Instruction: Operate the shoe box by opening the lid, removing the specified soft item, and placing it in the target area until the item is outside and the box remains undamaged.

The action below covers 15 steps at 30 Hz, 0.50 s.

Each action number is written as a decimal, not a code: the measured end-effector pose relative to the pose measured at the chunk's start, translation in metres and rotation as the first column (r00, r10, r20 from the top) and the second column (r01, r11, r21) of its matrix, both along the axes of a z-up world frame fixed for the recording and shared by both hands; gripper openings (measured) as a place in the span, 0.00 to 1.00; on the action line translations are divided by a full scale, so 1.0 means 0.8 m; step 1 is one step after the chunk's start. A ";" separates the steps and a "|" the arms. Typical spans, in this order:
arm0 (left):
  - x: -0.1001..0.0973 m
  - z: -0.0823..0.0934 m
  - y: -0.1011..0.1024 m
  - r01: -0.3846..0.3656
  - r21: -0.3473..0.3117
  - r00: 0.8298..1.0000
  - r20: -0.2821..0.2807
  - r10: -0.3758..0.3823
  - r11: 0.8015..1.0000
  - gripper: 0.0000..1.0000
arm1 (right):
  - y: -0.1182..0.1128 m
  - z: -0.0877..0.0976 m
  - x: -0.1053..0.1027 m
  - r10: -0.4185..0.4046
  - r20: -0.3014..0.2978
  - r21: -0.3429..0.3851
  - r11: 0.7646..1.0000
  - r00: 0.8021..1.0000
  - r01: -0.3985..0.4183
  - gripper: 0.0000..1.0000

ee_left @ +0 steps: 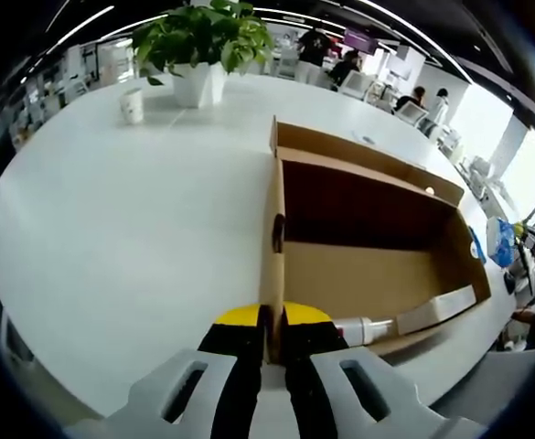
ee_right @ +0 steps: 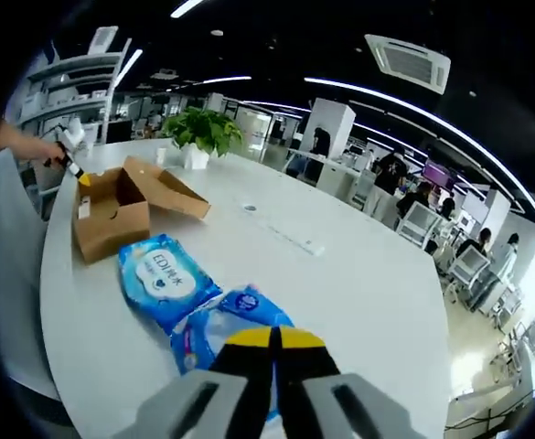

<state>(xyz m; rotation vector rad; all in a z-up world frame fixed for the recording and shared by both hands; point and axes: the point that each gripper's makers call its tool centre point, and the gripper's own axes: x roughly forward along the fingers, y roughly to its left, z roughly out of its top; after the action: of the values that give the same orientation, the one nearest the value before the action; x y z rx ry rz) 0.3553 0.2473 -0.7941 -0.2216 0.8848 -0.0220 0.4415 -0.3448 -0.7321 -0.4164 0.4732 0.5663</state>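
White table point(ee_right: 358, 283): shoe box point(ee_left: 368, 247) open, wipes pack point(ee_right: 166, 279) already out.
Left gripper point(ee_left: 272, 334) pinches the box wall; right gripper point(ee_right: 273, 352) jaws closed on second pack point(ee_right: 226, 320) (let go next, I think).

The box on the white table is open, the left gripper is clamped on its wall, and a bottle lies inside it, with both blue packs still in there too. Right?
Not quite. The blue packs lie out on the table, apart from the box, as the right gripper view shows. The rest holds: the left gripper pinches the box wall, and the bottle lies inside.
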 end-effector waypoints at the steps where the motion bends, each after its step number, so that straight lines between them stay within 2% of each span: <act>1: 0.000 0.000 0.000 0.000 0.000 1.000 0.000 0.000 1.000 0.04 | -0.002 -0.007 -0.001 -0.005 -0.012 0.001 1.000 1.000 0.005 0.00; 9: 0.000 -0.001 0.000 0.000 0.001 1.000 0.002 0.000 1.000 0.04 | -0.024 -0.045 -0.006 -0.077 -0.079 0.004 0.997 0.994 0.078 0.00; 10: 0.001 0.000 0.000 0.000 0.002 1.000 0.002 0.000 1.000 0.04 | -0.028 -0.046 -0.006 -0.109 -0.087 0.034 0.993 0.990 0.112 0.00; 12: 0.001 -0.001 0.000 0.001 0.005 1.000 0.001 -0.001 1.000 0.04 | -0.027 -0.048 -0.006 -0.121 -0.096 0.065 0.990 0.988 0.127 0.00; 15: 0.001 -0.001 0.001 0.003 0.011 1.000 -0.001 -0.003 1.000 0.04 | -0.035 -0.061 -0.008 -0.148 -0.112 0.011 0.989 0.983 0.150 0.00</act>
<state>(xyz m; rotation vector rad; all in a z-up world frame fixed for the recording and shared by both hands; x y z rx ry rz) 0.3563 0.2480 -0.7949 -0.2098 0.8864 -0.0194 0.4352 -0.3731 -0.7808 -0.3288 0.5993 0.4503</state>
